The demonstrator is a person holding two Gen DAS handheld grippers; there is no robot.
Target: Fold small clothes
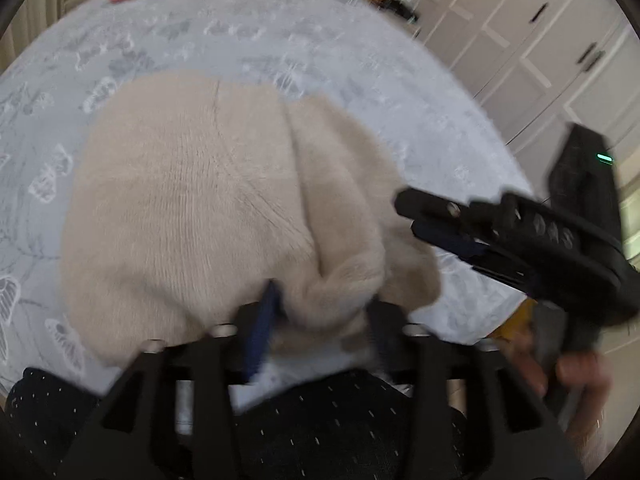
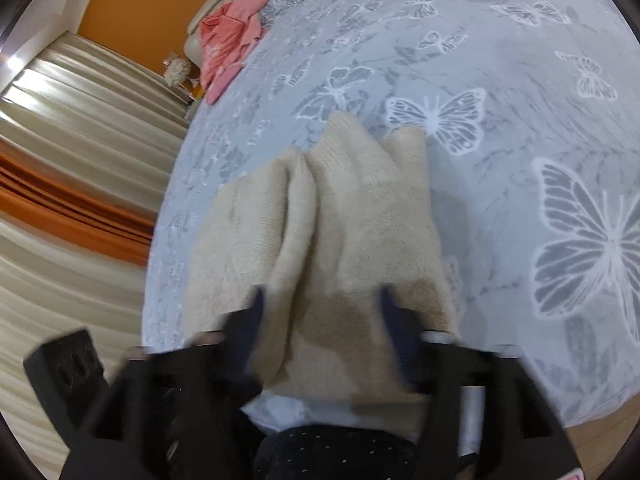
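Where the bed [image 2: 500,60] carries a pale grey cover printed with white and grey butterflies, a cream sweater [image 1: 192,200] lies at its near edge, folded into a thick, rounded bundle. Its knit is soft and fuzzy, with long rolled folds running from near to far. The left gripper [image 1: 320,320] has its jaws partly open; a bulging fold of the sweater sits between the blue-padded fingers [image 1: 262,332], and blur hides whether the pads touch it. The right gripper [image 2: 320,324] stands with jaws well apart over the near end of the sweater, gripping nothing; contact cannot be told. In the left wrist view, the right gripper [image 1: 412,212] reaches in from the right, held by a hand [image 1: 568,376]. A pink garment [image 2: 232,44] lies crumpled at the far left edge of the bed.
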